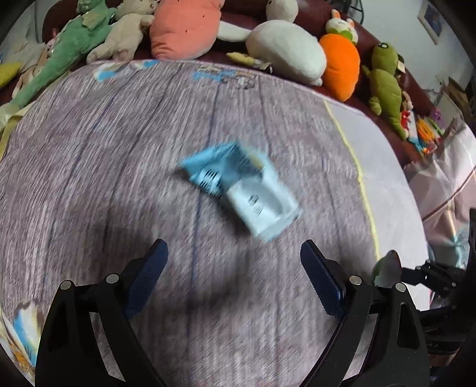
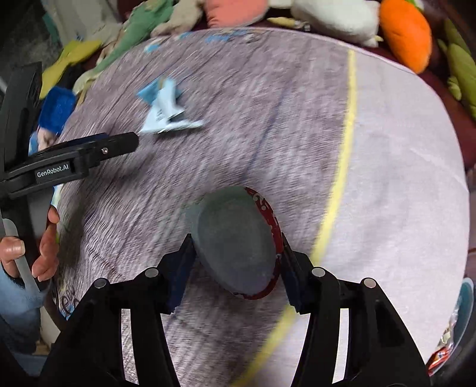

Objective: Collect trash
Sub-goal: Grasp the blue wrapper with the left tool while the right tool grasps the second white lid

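A crumpled blue and white carton lies on the grey-purple bed cover, blurred, just beyond my left gripper. That gripper hangs open over the cover with nothing between its fingers. In the right wrist view the same carton lies at the upper left, with one finger of the left gripper pointing at it from the left. My right gripper is shut on a red can. The can's grey end faces the camera and both pads press on its sides.
Plush toys line the far edge of the bed: a green dinosaur, a pink cushion, a white plush and an orange carrot. A yellow stripe borders a paler sheet on the right. A person's hand holds the left gripper.
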`<state>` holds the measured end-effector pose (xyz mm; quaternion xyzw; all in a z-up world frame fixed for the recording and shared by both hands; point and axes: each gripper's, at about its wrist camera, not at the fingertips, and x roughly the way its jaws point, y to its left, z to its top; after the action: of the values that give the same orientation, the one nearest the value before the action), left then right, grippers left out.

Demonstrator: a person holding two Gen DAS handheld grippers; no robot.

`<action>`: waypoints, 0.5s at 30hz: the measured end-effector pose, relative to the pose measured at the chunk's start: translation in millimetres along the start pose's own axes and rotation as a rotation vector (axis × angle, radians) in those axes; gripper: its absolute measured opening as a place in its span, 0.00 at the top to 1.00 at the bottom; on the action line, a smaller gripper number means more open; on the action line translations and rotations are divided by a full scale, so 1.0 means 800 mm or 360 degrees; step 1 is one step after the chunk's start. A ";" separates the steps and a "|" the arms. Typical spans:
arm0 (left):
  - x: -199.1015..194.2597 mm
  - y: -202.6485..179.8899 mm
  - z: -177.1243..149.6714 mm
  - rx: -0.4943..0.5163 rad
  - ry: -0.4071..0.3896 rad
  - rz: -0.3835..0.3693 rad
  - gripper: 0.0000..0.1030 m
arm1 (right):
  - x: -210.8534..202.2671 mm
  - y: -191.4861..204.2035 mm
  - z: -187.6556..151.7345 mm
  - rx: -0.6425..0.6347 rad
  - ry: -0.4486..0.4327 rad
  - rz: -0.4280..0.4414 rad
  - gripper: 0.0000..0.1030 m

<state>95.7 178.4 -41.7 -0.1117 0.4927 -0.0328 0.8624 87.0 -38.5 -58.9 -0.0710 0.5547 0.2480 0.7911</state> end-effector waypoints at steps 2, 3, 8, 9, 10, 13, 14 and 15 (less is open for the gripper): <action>0.005 -0.007 0.013 -0.0024 -0.0011 -0.0004 0.12 | -0.005 -0.013 0.005 0.0035 -0.0015 -0.0022 0.50; 0.009 -0.010 0.019 -0.0035 -0.0016 0.0006 0.12 | -0.009 -0.020 0.005 0.0043 -0.0020 -0.0029 0.50; 0.035 -0.020 0.044 -0.0079 -0.0005 0.0067 0.12 | -0.021 -0.055 0.003 0.0101 -0.0055 -0.0061 0.49; 0.041 -0.020 0.047 -0.0084 -0.0002 0.0089 0.12 | -0.023 -0.062 0.002 0.0113 -0.0059 -0.0061 0.49; 0.047 -0.020 0.049 -0.0095 0.0002 0.0114 0.14 | -0.025 -0.069 0.001 0.0125 -0.0062 -0.0061 0.49; 0.062 -0.017 0.051 -0.0123 0.0033 0.0150 0.39 | -0.026 -0.078 -0.002 0.0152 -0.0068 -0.0060 0.49; 0.066 -0.017 0.050 -0.0126 0.0046 0.0161 0.46 | -0.027 -0.084 -0.005 0.0162 -0.0069 -0.0060 0.49; 0.070 -0.016 0.050 -0.0124 0.0053 0.0184 0.61 | -0.028 -0.088 -0.007 0.0170 -0.0071 -0.0060 0.49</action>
<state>159.1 162.7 -66.2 -0.1159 0.5134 0.0345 0.8496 109.8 -108.4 -52.2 -0.0334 0.5480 0.2045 0.8104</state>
